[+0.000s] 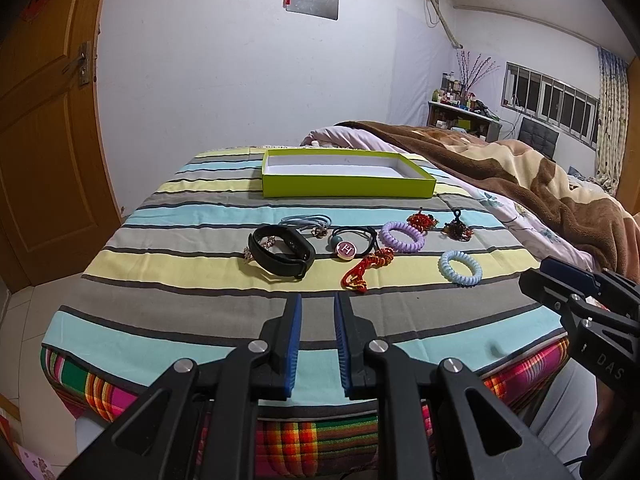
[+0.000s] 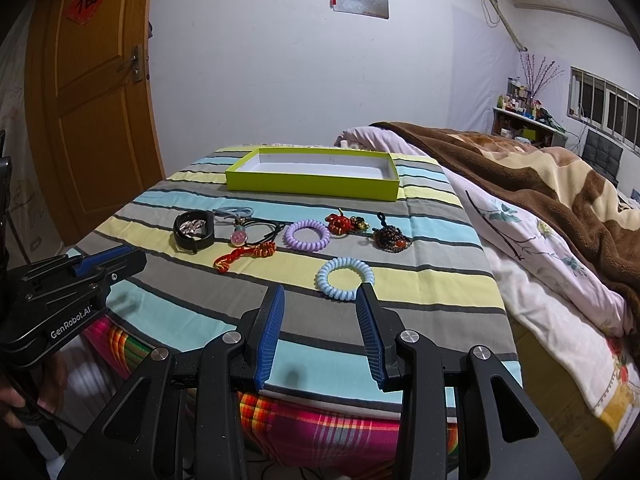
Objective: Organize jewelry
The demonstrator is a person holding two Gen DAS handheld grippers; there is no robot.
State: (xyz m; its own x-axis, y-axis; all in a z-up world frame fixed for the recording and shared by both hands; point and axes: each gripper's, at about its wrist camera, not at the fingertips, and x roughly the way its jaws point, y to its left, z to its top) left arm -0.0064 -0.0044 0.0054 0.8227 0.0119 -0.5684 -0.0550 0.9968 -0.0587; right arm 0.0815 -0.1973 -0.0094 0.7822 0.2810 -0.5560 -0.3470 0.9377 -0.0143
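Observation:
Several pieces lie on the striped cloth: a black wristband point(image 1: 280, 249) point(image 2: 193, 232), a red knotted cord point(image 1: 367, 269) point(image 2: 245, 259), a black hair tie with a pink H charm point(image 1: 346, 249) point(image 2: 239, 237), a purple coil tie point(image 1: 401, 237) point(image 2: 307, 235), a light blue coil tie point(image 1: 460, 267) point(image 2: 345, 273), a red beaded charm point(image 1: 420, 220) point(image 2: 340, 222) and a dark beaded charm point(image 1: 459, 229) point(image 2: 392, 239). An empty green box point(image 1: 348, 188) point(image 2: 312, 186) stands behind them. My left gripper point(image 1: 318, 304) is open and empty. My right gripper point(image 2: 321, 295) is open, just short of the blue coil.
A bed with a brown blanket point(image 2: 560, 184) lies to the right. A wooden door point(image 2: 92, 92) is at the left. The table's front edge point(image 2: 320, 392) is close under both grippers. The right gripper's body point(image 1: 588, 304) shows at the left view's right side.

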